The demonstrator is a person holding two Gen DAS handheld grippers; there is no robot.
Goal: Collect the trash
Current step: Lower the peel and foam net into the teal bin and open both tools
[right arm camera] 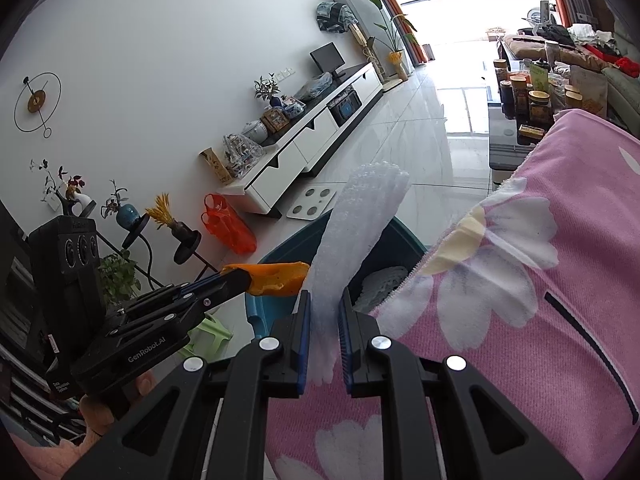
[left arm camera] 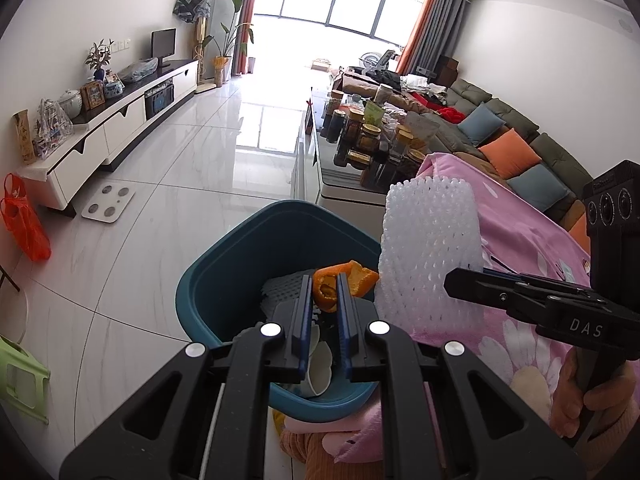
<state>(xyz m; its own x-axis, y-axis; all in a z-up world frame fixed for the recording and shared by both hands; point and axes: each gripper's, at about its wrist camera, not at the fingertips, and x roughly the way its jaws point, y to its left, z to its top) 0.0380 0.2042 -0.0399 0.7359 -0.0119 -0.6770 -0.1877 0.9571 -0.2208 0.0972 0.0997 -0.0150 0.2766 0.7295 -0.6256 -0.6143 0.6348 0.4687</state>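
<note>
My left gripper (left arm camera: 325, 280) is shut on a piece of orange peel (left arm camera: 348, 282), held over the teal trash bin (left arm camera: 224, 264); the same gripper (right arm camera: 244, 276) and orange peel (right arm camera: 276, 278) show at the left of the right wrist view. My right gripper (right arm camera: 325, 300) is shut on a white foam fruit net (right arm camera: 356, 240) that stands up above the bin's (right arm camera: 404, 236) rim. In the left wrist view that right gripper (left arm camera: 452, 280) holds the net (left arm camera: 428, 240) just right of the bin. Inside the bin lie another white net (left arm camera: 280, 288) and a paper cup (left arm camera: 320, 372).
A pink flowered blanket (right arm camera: 520, 300) covers the surface at the right of the bin. A low table crowded with jars (left arm camera: 368, 136) and a sofa with cushions (left arm camera: 512, 148) lie behind. On the tiled floor are a white scale (left arm camera: 108, 204), a red bag (left arm camera: 24, 220) and a green stool (left arm camera: 20, 376).
</note>
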